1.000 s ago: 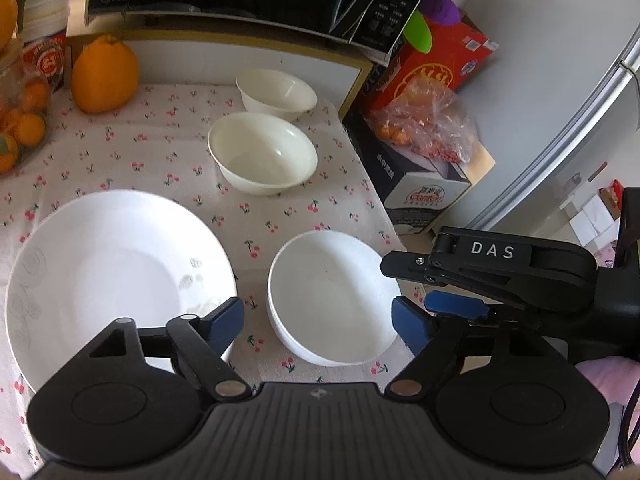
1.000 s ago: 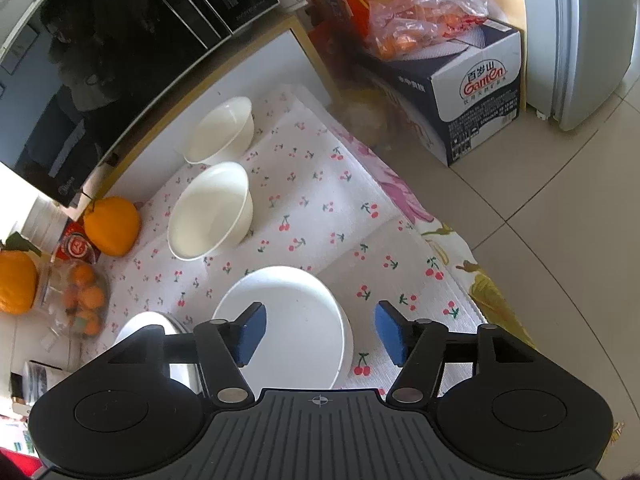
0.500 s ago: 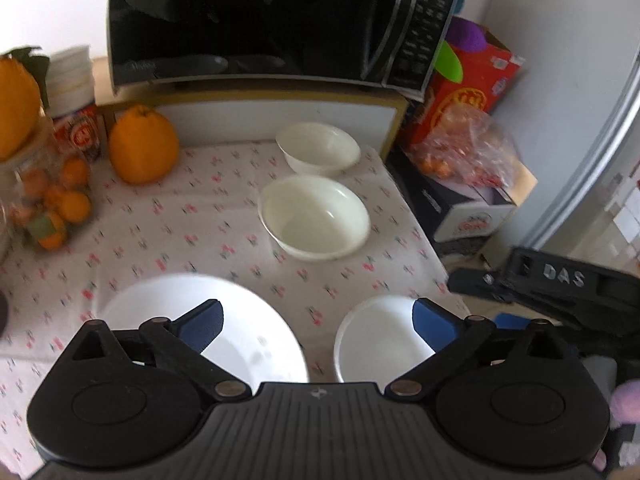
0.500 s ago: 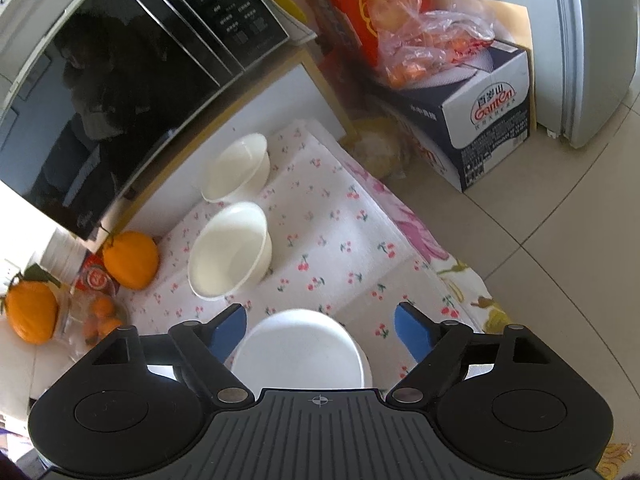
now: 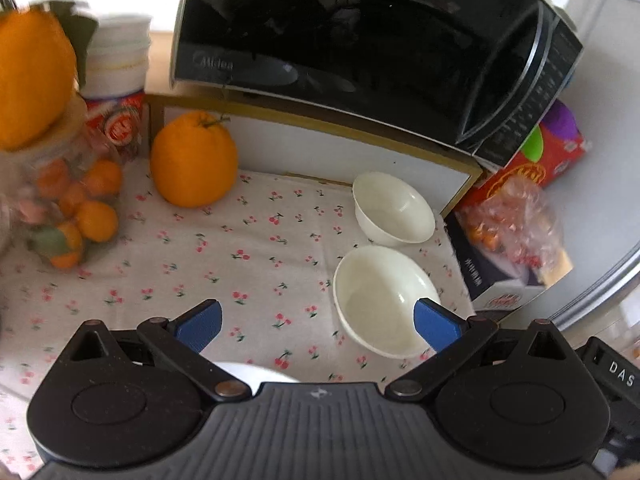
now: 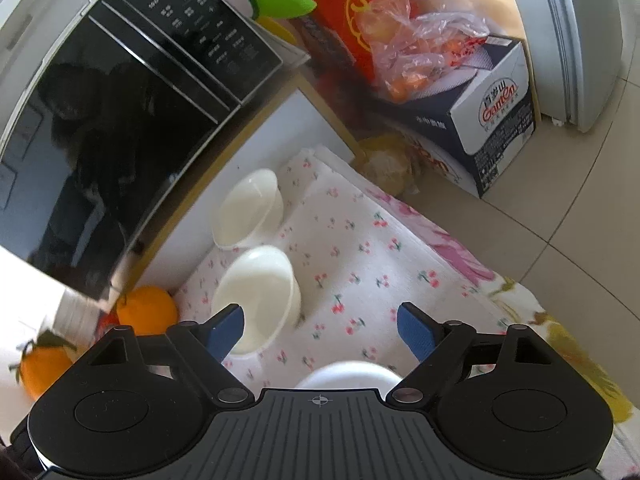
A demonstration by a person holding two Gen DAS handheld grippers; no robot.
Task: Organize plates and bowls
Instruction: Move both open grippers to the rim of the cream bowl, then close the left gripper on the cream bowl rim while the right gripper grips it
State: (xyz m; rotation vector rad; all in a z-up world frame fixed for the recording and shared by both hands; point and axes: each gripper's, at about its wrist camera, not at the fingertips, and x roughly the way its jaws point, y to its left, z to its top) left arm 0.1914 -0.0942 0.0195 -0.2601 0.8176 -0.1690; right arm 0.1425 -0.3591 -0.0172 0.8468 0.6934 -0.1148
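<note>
Two cream bowls stand on the cherry-print cloth (image 5: pixel 256 264). The nearer, larger bowl (image 5: pixel 384 304) shows in the right wrist view too (image 6: pixel 260 292). The smaller bowl (image 5: pixel 394 208) sits behind it by the microwave shelf, also in the right wrist view (image 6: pixel 248 208). My left gripper (image 5: pixel 318 320) is open and empty above the cloth, its right finger over the larger bowl's rim. My right gripper (image 6: pixel 320 328) is open and empty, its left finger over the larger bowl. A white dish rim (image 6: pixel 348 374) peeks below the right gripper. A sliver of white plate (image 5: pixel 256 372) peeks below the left gripper.
A black microwave (image 5: pixel 360 48) sits on a shelf behind the bowls. A large orange (image 5: pixel 192 160), a jar of small oranges (image 5: pixel 68 208) and stacked cups (image 5: pixel 116 68) stand at the left. Boxes and a bagged fruit pile (image 6: pixel 424 52) lie on the floor beyond the table's right edge.
Both grippers have drawn back and tilted up. The big plate and the near white bowl have slid almost out of view below them. The jaws have opened wider.
</note>
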